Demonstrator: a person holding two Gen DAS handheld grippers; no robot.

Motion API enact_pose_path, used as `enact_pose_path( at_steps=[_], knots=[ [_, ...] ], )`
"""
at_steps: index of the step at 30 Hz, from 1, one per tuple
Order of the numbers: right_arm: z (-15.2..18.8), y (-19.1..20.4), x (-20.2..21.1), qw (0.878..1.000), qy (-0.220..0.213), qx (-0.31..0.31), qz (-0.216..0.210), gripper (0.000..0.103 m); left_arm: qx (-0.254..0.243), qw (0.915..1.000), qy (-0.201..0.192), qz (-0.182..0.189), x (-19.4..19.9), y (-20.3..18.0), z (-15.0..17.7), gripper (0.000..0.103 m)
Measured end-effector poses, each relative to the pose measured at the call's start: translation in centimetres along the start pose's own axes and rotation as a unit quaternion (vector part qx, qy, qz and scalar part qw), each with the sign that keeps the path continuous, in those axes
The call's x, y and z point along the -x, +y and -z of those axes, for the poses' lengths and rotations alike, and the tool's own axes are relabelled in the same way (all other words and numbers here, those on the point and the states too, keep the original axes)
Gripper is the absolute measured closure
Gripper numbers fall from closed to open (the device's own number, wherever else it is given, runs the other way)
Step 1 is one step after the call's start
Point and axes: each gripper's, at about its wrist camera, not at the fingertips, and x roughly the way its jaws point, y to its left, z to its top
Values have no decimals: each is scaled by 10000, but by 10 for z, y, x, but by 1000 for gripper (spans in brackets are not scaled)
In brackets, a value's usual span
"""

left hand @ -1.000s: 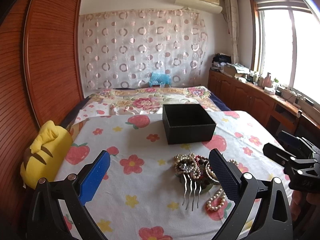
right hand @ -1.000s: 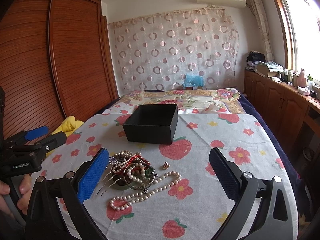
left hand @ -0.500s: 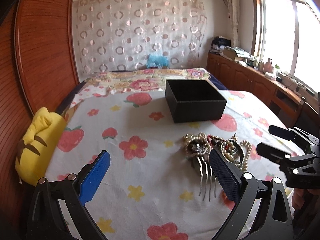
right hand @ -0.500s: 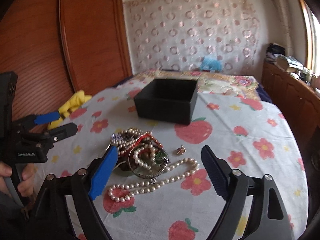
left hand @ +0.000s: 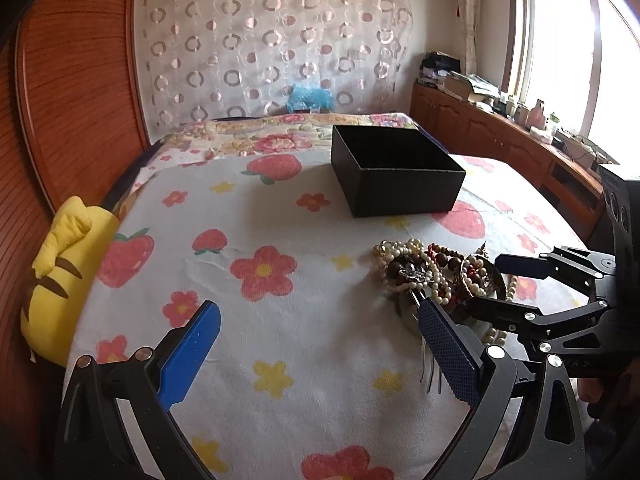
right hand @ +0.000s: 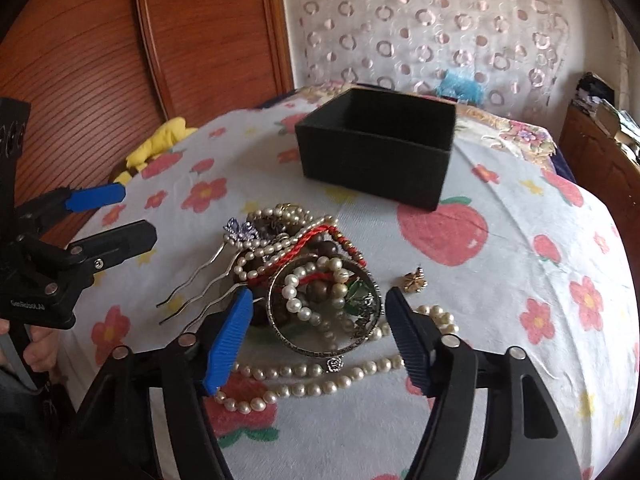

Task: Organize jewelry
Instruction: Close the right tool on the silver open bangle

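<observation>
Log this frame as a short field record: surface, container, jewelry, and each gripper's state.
surface: flower-and-strawberry printed cloth
container: open black square box, interior not visible
jewelry: tangled heap of pearl strands, red cord and metal bangle, in front of the box
loose piece: small gold brooch, right of the heap
left gripper: open, holding nothing
right gripper: open, jaws flanking the bangle, not closed

Likely bedroom: bed [left hand: 280, 208], curtain [left hand: 272, 40].
</observation>
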Motion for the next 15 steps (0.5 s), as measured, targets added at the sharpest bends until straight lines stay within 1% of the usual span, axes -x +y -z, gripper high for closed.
enact_pose_path(
  at_steps=[1,4,8,15],
  knots=[
    [0,0,-1,10000,9,21,17,40,-5,10000,20,8,-2,0,0,8],
    [1,-1,-1,10000,4,35,-24,40,-26,9999,110,62,-11,2,-2,8],
    [2,-5,9,9999,-150,-42,-34,40,-4,9997,210,146,-17,3,-4,8],
    [4,-12,30,9991,-400,-30,164,40,-20,9974,474,537,-30,-7,-3,8]
  ],
)
